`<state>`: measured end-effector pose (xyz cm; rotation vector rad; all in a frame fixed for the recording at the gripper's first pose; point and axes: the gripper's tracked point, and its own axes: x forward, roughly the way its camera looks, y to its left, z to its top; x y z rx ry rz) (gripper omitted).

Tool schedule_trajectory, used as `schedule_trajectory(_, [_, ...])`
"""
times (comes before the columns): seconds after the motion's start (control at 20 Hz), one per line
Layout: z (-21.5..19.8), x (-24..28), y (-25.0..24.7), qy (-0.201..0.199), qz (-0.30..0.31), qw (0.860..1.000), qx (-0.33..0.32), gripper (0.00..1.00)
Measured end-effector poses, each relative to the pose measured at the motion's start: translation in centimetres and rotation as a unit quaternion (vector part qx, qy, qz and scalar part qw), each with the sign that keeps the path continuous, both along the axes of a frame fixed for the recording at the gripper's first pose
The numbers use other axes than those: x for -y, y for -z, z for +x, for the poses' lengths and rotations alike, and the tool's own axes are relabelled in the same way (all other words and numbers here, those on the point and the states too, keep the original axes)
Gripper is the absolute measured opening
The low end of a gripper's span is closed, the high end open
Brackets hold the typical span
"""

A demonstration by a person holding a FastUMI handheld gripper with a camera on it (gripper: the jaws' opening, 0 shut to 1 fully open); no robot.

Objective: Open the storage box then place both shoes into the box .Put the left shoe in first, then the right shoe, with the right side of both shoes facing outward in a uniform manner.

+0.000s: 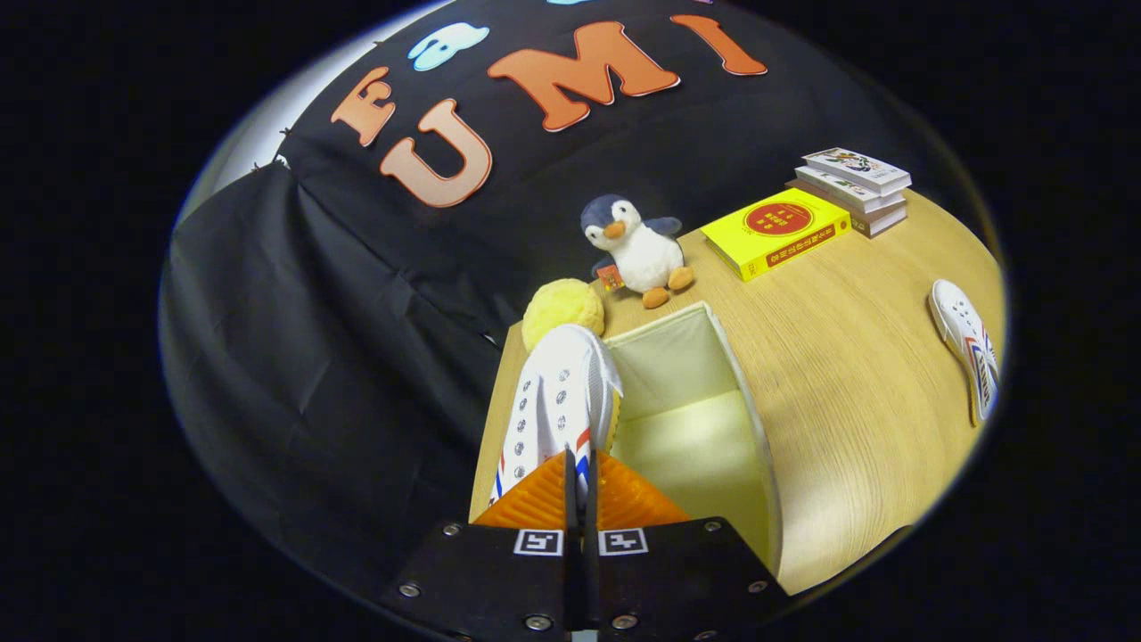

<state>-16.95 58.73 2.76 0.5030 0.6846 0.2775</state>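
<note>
- Claw (577,486) closed down to a narrow slit, both fingers pinching the near end of a white shoe (557,401).
- Held shoe pointing away from the fingers, lace eyelets facing up, red and blue stripes visible just ahead of the fingertips.
- Far end of held shoe level with the far left corner of the storage box (758,419), riding along the box's left wall; cannot tell whether touching the rim.
- Storage box open, top uncovered, pale fabric lining lit inside; positioned just right of the held shoe, interior bare apart from the lining.
- Second shoe (967,348), white with red and blue stripes, lying on its side on the tabletop (847,357), well apart to the right of the box.
- Yellow fuzzy ball (562,308) just beyond the toe of the held shoe, near the far left corner of the box.
- Plush penguin (635,248) upright beyond the box, just right of the ball, a small tag at its side.
- Yellow book (775,232) flat on the tabletop, far right of the penguin.
- Stack of books (854,189) just beyond the yellow book, at the far right.
- Wood-grain tabletop backed by black cloth wall (312,357) at far and left sides.
</note>
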Motion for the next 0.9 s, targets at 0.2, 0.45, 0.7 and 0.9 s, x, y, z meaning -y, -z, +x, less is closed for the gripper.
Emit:
schedule_trajectory(0.2, [-0.2, -1.3, 2.6, 0.004, -0.003, 1.000, -0.028, 0.00])
schedule_trajectory(0.45, [-0.3, -3.0, 3.2, -0.011, -0.008, 0.999, -0.041, 0.06])
schedule_trajectory(0.7, [-0.1, -1.9, 1.1, -0.022, 0.004, 1.000, -0.017, 0.71])
schedule_trajectory(0.9, [-0.1, 0.5, -0.7, -0.018, 0.005, 1.000, 0.000, 0.94])
